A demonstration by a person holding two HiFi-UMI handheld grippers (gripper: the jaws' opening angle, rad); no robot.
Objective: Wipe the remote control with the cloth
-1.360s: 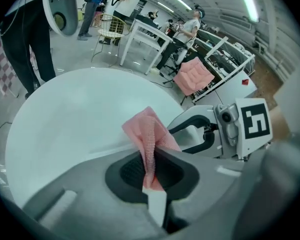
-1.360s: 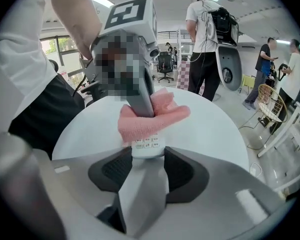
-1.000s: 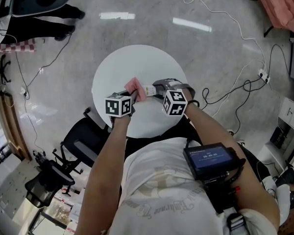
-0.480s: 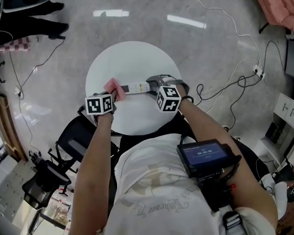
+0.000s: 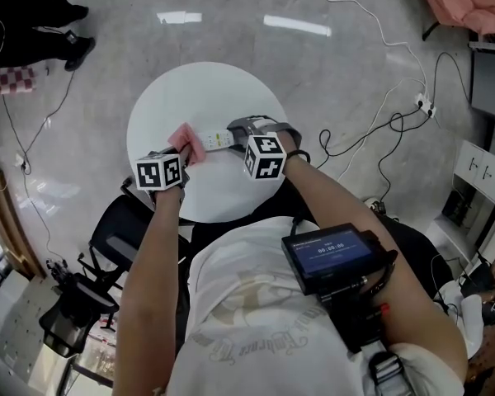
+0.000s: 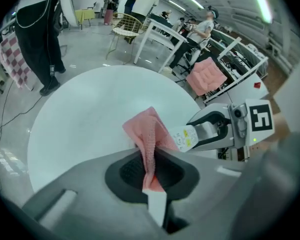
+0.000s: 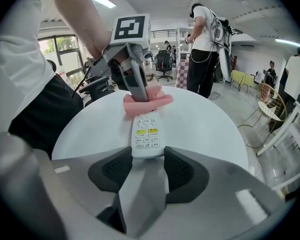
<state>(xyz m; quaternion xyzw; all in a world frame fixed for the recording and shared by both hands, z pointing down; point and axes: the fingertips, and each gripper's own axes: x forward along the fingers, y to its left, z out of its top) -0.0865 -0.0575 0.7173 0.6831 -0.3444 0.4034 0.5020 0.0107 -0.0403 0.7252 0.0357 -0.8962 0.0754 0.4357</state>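
While my left gripper [image 6: 150, 165] has its jaws pressed together on a fold of the pink cloth [image 6: 151, 129], so that the loose part stands out beyond the tips in a bunch, my right gripper [image 7: 147, 166] has its pads clamped on the near end of the white remote control [image 7: 146, 129], button face up and pointing away from the jaws. From the right gripper view the bunched cloth lies across the far tip of the remote, touching it and covering that end, with the left gripper coming down on it from above. Both are over the round white table [image 5: 173, 97], near the edge closest to me; whether the remote rests on the top or is held just clear of it, I cannot tell. I read this as the wiping itself, with the cloth at the far end of a stroke. The next move, as I judge it, calls for drawing the cloth along the button face toward the right gripper's jaws with light, even pressure, while the right side holds the remote steady and level so it does not twist in the pads. The stretch hidden inside those pads cannot be reached this way, so a regrip would be needed to finish it.
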